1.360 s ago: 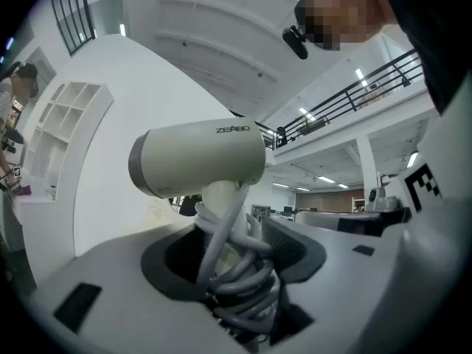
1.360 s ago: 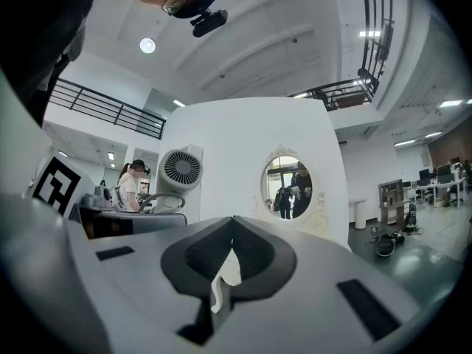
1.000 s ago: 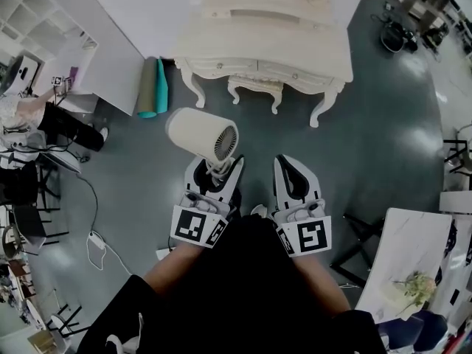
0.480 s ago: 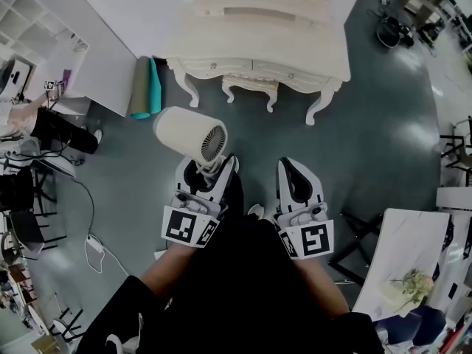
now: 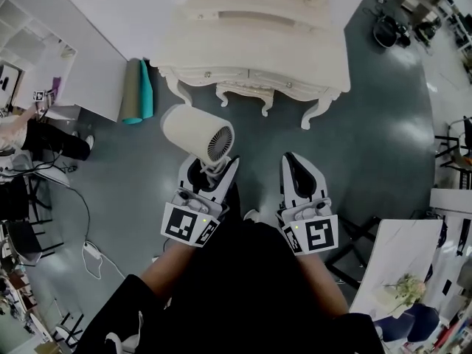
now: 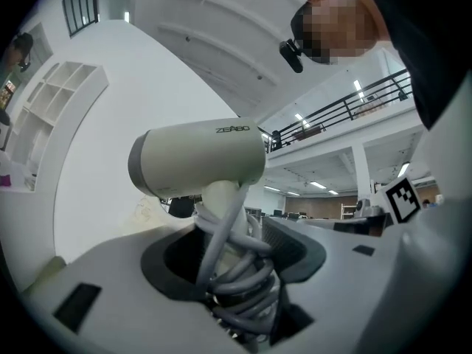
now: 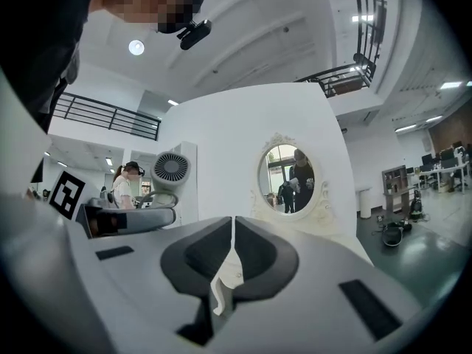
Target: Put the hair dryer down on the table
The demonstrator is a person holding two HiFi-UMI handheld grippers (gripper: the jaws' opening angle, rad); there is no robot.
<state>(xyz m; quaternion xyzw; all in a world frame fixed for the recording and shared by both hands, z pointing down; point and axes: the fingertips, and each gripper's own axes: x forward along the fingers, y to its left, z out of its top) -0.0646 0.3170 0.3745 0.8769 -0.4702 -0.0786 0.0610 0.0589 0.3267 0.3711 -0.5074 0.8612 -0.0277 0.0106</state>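
— Where is the cream plastic hair dryer (image 5: 193, 130) with the round barrel?

— Left of centre in the head view, held by the left gripper (image 5: 212, 170). Its jaws are clamped on the pale handle (image 6: 221, 198), which drops down between them with a grey cord (image 6: 234, 271) wound round it. The jaws press on the coils from both sides.

— And the barrel?

— The barrel (image 6: 199, 157) is clear of the jaws, just past their tips. In the left gripper view it lies across the middle of the frame, above them.

— Is it on the bench?

— No. The cream carved bench (image 5: 258, 32) with curved legs is at the top of the head view. The hair dryer hangs over the dark grey floor (image 5: 383, 109), just below the bench's front legs in the picture, with its grilled end facing the lower right.

— The other side?

— The right gripper (image 5: 293, 161) is right of centre, beside the left one and apart from the hair dryer. Its jaws are together with nothing between them.

— Anything near?

— Two rolled mats (image 5: 136, 91), one teal and one olive, lie on the floor in the upper left by the bench's left leg. An oval mirror (image 7: 287, 177) sits mid-frame in the right gripper view.
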